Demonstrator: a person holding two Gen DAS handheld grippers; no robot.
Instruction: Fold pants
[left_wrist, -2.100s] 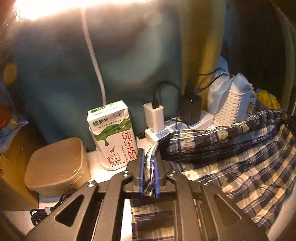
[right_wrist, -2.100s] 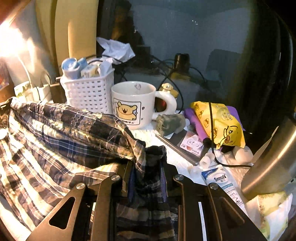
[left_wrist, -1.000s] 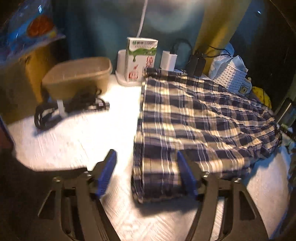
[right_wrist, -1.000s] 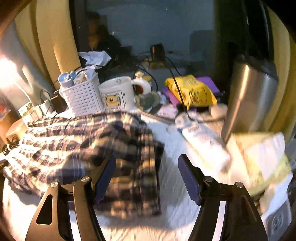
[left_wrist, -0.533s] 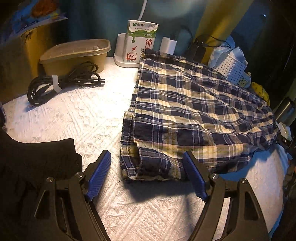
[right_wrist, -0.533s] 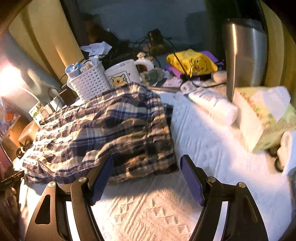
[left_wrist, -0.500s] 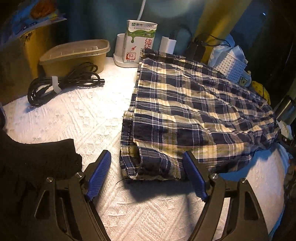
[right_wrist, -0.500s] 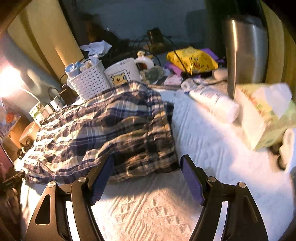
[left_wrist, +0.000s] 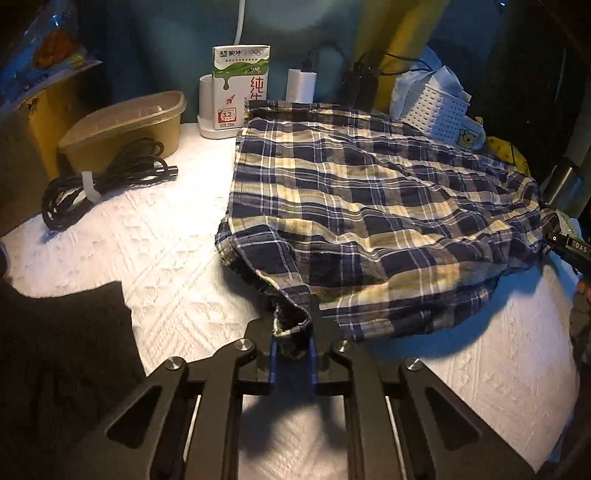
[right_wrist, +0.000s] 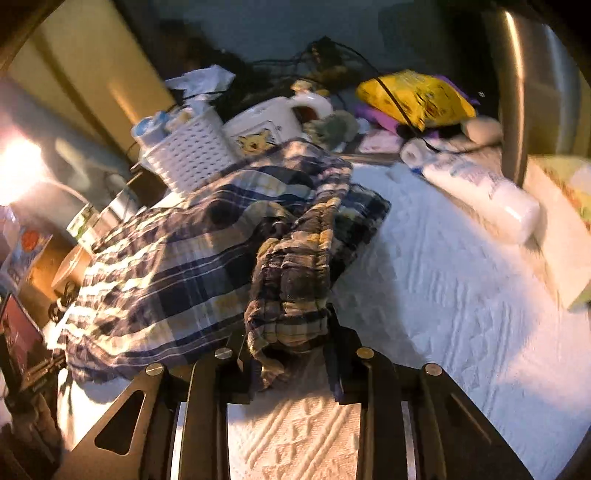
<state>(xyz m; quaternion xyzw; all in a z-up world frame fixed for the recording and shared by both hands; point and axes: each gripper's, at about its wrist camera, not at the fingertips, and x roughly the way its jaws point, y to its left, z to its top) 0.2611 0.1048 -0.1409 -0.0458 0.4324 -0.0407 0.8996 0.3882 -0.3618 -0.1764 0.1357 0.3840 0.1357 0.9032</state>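
A: So where are the pants (left_wrist: 369, 206)?

B: Spread across the white cloth (left_wrist: 166, 251) of the table, reaching to its far edge by the milk carton (left_wrist: 242, 88) and the white basket (left_wrist: 432, 110).

A: And the left gripper (left_wrist: 291, 350)?

B: Its jaws have just been closing; now they pinch a hem corner at the pants' near edge, and the fabric rises from the cloth there.

A: The right gripper (right_wrist: 291, 354)?

B: Its jaws have also just been closing, and they clamp the bunched waistband at the near edge of the other end, narrow around a thick wad.

A: Anything beside them?

B: A coiled black cable (left_wrist: 103, 181) and a lidded tub (left_wrist: 125, 125) near the table's left edge, and a white bottle (right_wrist: 480, 192) lying near the right edge.
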